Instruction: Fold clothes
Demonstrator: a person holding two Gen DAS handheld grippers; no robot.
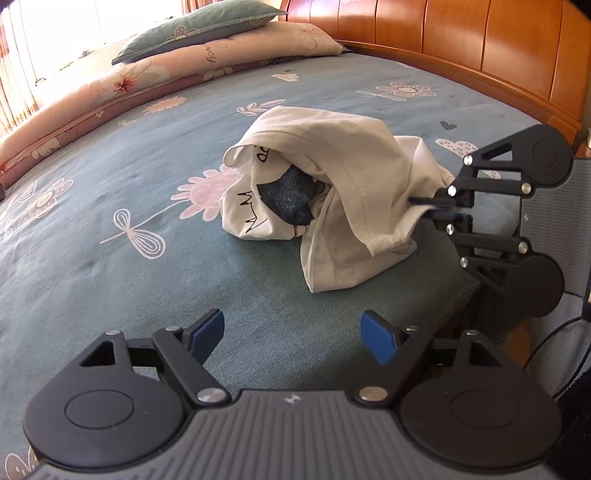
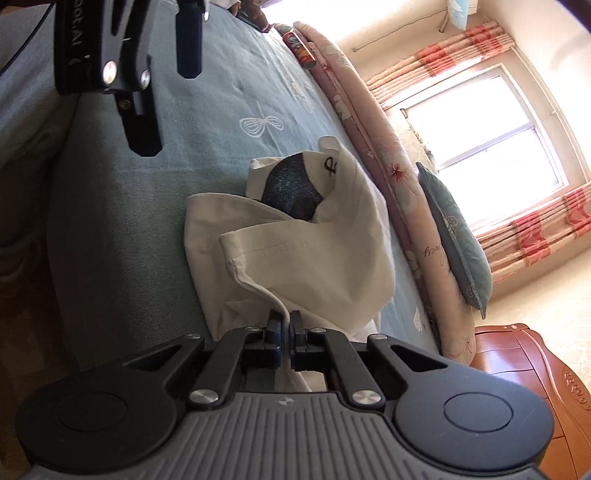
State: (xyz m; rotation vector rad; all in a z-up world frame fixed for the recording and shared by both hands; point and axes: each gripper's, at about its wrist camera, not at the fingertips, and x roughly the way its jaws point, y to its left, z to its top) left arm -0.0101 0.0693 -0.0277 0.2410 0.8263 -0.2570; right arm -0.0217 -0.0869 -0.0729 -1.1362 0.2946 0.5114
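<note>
A white shirt (image 1: pixel 332 192) lies in a messy heap in the middle of the blue flowery bed (image 1: pixel 110 206). A dark blue patch shows inside it. The right gripper (image 1: pixel 439 208) comes in from 3 o'clock and pinches the shirt's edge tight between its fingers. The left gripper (image 1: pixel 291 338) waits at 6 o'clock, just above the bed, fingers spread wide and holding nothing. Pillows (image 1: pixel 207 33) sit at 11 o'clock.
</note>
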